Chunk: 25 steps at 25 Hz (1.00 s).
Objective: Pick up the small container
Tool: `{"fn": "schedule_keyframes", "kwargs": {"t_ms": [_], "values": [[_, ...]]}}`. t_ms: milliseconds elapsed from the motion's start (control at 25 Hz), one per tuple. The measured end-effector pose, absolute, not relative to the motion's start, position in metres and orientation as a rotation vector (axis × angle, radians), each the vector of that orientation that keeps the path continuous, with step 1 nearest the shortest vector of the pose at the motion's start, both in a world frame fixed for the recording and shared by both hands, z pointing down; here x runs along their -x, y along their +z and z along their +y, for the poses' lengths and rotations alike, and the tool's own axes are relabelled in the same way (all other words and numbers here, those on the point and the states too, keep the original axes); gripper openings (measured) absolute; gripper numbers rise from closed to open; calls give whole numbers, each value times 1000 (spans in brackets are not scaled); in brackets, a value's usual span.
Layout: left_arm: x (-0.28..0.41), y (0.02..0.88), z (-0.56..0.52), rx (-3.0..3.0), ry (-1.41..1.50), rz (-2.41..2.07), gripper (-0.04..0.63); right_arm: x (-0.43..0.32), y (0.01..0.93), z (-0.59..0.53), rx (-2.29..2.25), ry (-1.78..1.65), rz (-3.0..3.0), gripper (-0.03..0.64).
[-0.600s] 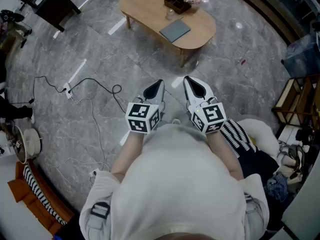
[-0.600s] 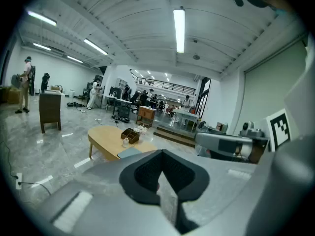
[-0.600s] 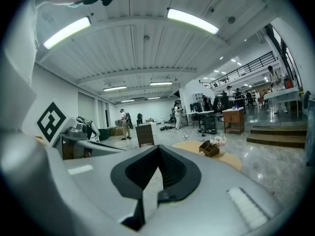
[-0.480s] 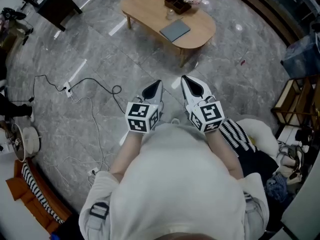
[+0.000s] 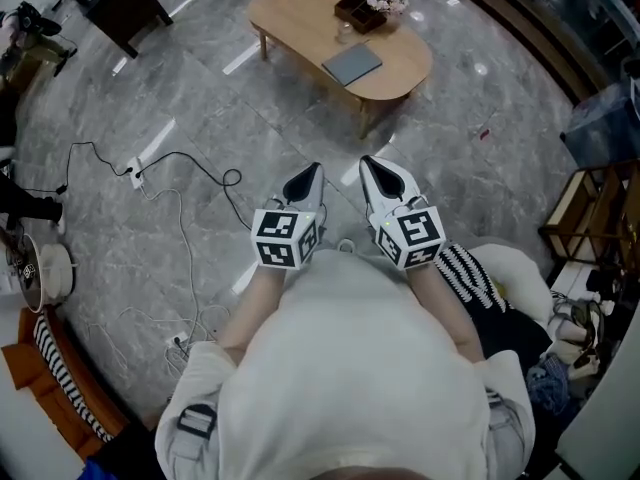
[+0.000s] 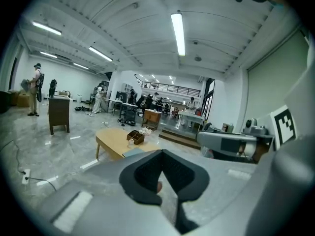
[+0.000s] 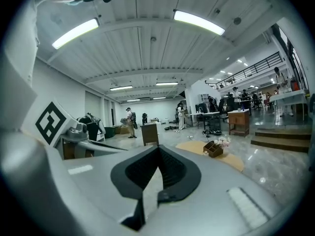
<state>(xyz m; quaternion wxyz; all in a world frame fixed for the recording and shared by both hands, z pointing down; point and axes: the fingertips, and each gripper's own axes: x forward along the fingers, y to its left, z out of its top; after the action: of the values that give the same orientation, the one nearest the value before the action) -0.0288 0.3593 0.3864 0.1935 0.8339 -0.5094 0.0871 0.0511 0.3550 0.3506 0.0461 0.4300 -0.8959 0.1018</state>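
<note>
Far from the table (image 5: 400, 68), the left gripper (image 5: 316, 171) and right gripper (image 5: 369, 164) are closed, empty; I think approaching the small container (image 5: 345, 31) and opening comes next.

I see a big open lab hall: shiny stone floor (image 5: 200, 108), long ceiling lights (image 6: 178, 33), desks (image 6: 127, 106) and people (image 6: 35, 90) far back at the left.

floor (image 5: 480, 138): grey marble | furniture: oval wooden table (image 5: 300, 16) | on floor: black cable (image 5: 196, 165) | light: ceiling strip lights (image 6: 178, 33)
</note>
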Motion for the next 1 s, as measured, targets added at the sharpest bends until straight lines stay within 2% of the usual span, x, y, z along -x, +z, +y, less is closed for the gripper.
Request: {"fn": "schedule_keyframes", "kwargs": {"t_ms": [560,1000], "values": [[18,401,346,-2294,268,-1419,2,-55,378,340,-1260,442,-2700,-11],[33,414,262,-2243,243,-1417,3,-52,383,257,-1296,441,-2664,-11]]}}
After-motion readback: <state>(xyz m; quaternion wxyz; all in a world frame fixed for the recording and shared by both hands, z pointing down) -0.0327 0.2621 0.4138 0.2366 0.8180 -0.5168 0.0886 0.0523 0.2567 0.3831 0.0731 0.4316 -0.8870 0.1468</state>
